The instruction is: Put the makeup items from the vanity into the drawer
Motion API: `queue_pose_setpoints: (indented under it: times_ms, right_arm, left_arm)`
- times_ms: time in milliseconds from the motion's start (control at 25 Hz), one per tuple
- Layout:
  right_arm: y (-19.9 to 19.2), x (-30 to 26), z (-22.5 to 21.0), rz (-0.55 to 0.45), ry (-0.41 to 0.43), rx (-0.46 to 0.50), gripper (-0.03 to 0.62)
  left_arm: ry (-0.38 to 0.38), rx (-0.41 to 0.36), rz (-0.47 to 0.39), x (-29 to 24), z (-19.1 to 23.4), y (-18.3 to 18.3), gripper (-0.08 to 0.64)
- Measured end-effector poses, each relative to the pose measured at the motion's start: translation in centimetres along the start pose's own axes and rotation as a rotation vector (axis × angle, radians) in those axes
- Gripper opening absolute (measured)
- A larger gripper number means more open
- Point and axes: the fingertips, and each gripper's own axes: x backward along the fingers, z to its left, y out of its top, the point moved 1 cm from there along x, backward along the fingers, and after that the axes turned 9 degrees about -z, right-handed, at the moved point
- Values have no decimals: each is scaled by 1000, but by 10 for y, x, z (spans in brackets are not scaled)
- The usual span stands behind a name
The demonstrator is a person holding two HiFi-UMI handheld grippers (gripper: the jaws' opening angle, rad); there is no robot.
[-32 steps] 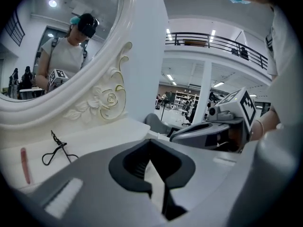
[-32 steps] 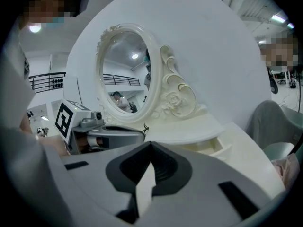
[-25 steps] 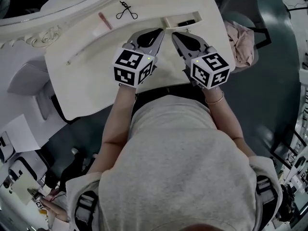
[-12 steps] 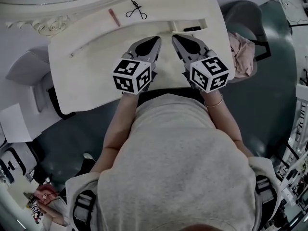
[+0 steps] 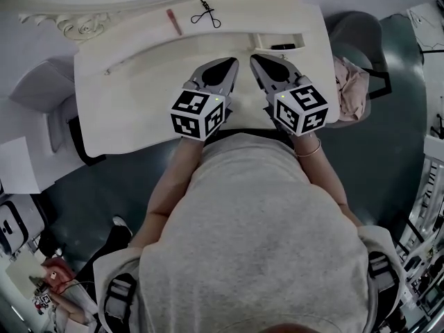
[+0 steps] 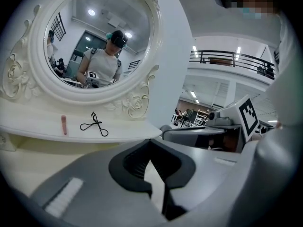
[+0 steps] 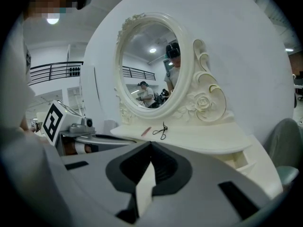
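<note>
Nearest to me, both claws hover side by side over the front of the cream vanity top [image 5: 132,96], noses pointing at the mirror. The left gripper [image 5: 233,62] has its jaws pressed together on nothing, and the right gripper [image 5: 252,58] shows its tips meeting too, equally empty. The only print I can make out is the black-and-white square marker pattern on each gripper's cube; no words or brand names are legible. Just beyond the right claw, the small drawer [image 5: 258,41] stands open with a dark item [image 5: 283,46] lying inside. Farther back, on the raised shelf under the mirror, a pink stick [image 5: 173,21] lies left of a black eyelash curler [image 5: 206,14], near each other but apart. Behind them rises the oval mirror [image 6: 94,37] in its carved white frame.
</note>
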Motion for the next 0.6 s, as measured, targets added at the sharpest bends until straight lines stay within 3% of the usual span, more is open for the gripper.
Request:
queue_pose_setpoints:
  times_ms: [400,600]
  right_arm:
    - [0,-1,1,11,18,17,8]
    - [4,-4,6,51,75,109,8]
  left_arm:
    - [19,-11,7,0,3,-1,9]
    - [15,-18,9,0,2,0,9]
